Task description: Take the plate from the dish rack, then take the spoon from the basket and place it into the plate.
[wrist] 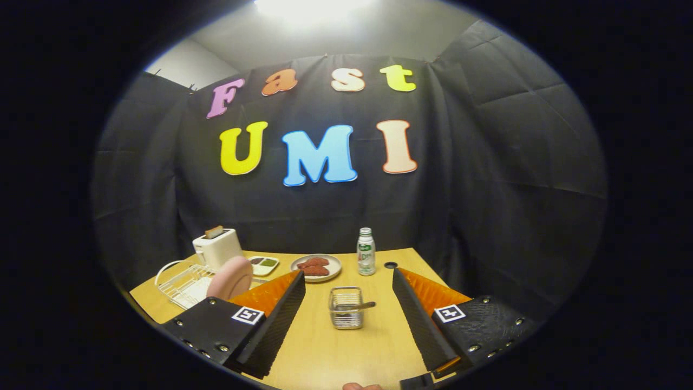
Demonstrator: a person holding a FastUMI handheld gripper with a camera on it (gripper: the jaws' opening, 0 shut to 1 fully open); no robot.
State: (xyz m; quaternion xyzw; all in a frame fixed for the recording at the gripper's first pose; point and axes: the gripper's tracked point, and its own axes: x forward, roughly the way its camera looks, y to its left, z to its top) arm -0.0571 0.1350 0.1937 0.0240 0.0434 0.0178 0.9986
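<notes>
Plate (230,278) in rack (181,281), beside open tool (346,281)

Wooden table (325,346) bears dish rack (181,281), toaster (217,248), basket (346,307), bottle (366,252).

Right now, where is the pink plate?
The pink plate stands on edge in the white dish rack, beyond the hand-held gripper's left finger, in front of the toaster. The gripper is open.
</notes>
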